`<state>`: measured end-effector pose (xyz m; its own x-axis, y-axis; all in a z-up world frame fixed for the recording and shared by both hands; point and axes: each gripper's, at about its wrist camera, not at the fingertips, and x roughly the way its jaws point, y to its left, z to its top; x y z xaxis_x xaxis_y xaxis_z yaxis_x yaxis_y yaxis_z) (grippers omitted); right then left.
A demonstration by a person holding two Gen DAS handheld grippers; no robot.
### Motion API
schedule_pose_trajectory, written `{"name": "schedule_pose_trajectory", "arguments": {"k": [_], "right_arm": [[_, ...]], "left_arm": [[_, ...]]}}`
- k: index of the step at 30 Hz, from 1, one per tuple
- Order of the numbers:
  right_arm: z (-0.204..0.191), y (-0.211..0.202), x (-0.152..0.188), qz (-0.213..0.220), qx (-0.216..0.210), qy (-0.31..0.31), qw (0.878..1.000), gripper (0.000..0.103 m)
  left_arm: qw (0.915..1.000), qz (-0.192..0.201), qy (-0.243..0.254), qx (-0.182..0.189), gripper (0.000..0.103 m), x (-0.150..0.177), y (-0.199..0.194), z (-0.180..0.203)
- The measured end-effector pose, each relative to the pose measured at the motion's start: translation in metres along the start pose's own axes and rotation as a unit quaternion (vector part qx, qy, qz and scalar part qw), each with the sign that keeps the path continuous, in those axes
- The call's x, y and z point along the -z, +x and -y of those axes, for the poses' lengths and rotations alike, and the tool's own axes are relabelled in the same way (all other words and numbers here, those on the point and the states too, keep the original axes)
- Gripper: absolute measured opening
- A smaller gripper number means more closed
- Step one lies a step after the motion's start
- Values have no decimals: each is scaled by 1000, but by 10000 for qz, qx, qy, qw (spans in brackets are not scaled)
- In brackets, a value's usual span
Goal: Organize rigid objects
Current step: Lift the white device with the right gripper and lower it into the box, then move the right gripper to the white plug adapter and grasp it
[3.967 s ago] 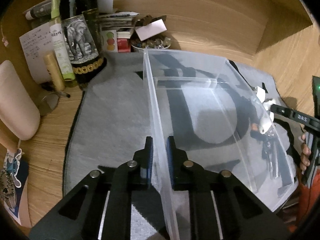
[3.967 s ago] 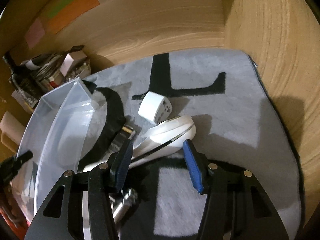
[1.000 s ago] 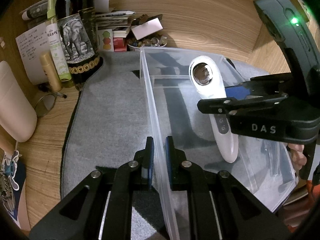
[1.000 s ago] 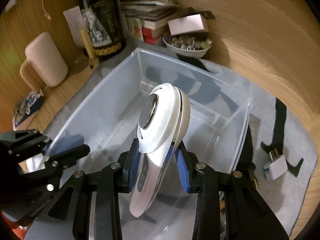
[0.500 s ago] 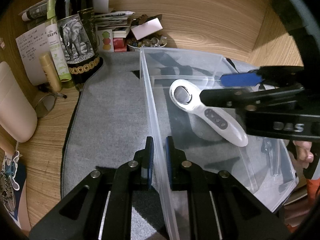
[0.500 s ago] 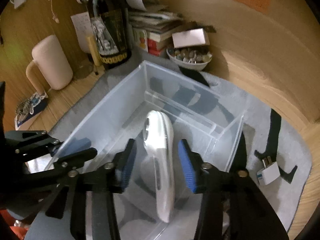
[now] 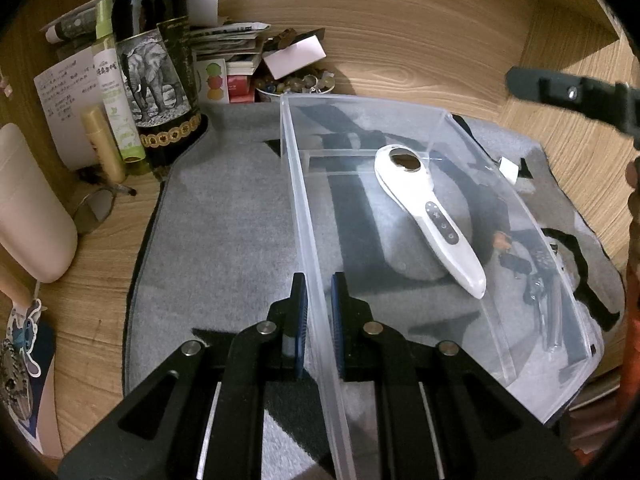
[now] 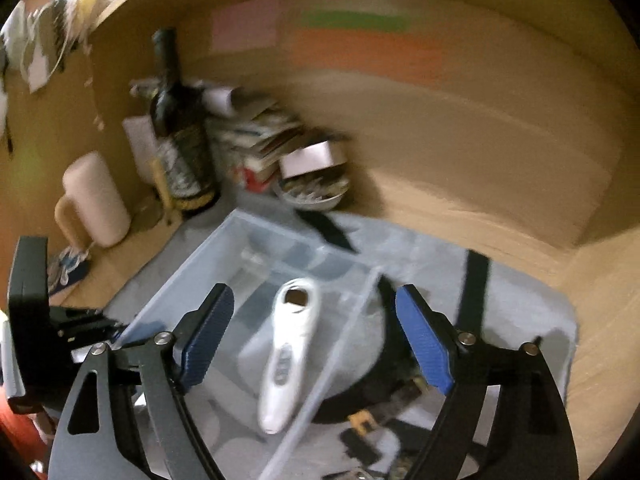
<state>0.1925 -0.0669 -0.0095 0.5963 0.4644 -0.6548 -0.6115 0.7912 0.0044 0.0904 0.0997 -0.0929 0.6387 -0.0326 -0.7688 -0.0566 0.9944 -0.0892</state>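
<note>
A clear plastic bin (image 7: 304,208) stands on a grey mat (image 7: 224,232). A white handheld device (image 7: 428,208) with a round head lies loose inside the bin; it also shows in the right wrist view (image 8: 290,352). My left gripper (image 7: 318,308) is shut on the bin's near left wall. My right gripper (image 8: 316,336) is open and empty, held above the bin (image 8: 224,276); part of it shows at the upper right of the left wrist view (image 7: 576,96).
A dark wine bottle (image 7: 154,64), tubes, papers, a bowl of small items (image 7: 296,84) and a pink mug (image 7: 28,208) crowd the back left. A white plug (image 7: 508,168) and dark metal items (image 7: 540,284) lie on the mat right of the bin. Wooden walls enclose the back and right.
My right gripper let go of the white device, which now lies in the bin, and has opened wide and risen away. My left gripper stays on the bin wall.
</note>
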Motion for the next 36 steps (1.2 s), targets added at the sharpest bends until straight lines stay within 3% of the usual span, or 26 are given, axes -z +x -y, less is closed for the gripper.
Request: {"name": "schedule_pose_trajectory", "arguments": {"k": [8, 20, 29, 33, 35, 36], "right_arm": [[52, -3, 2, 20, 429, 519, 9977, 84], [117, 59, 40, -927, 630, 1150, 9870, 84], [135, 92, 64, -1362, 623, 1337, 9796, 84], [135, 98, 70, -1407, 565, 1323, 9796, 80], [134, 100, 71, -1450, 502, 1297, 9796, 64], [134, 100, 72, -1456, 494, 1285, 9797, 61]], "left_arm": [[10000, 7, 33, -31, 11, 1, -2, 2], [9999, -69, 20, -74, 11, 2, 0, 2], [9999, -127, -10, -113, 11, 3, 2, 3], [9998, -129, -13, -118, 11, 2, 2, 3], [9999, -123, -5, -115, 11, 2, 2, 4], [9998, -120, 2, -127, 11, 2, 2, 4]]}}
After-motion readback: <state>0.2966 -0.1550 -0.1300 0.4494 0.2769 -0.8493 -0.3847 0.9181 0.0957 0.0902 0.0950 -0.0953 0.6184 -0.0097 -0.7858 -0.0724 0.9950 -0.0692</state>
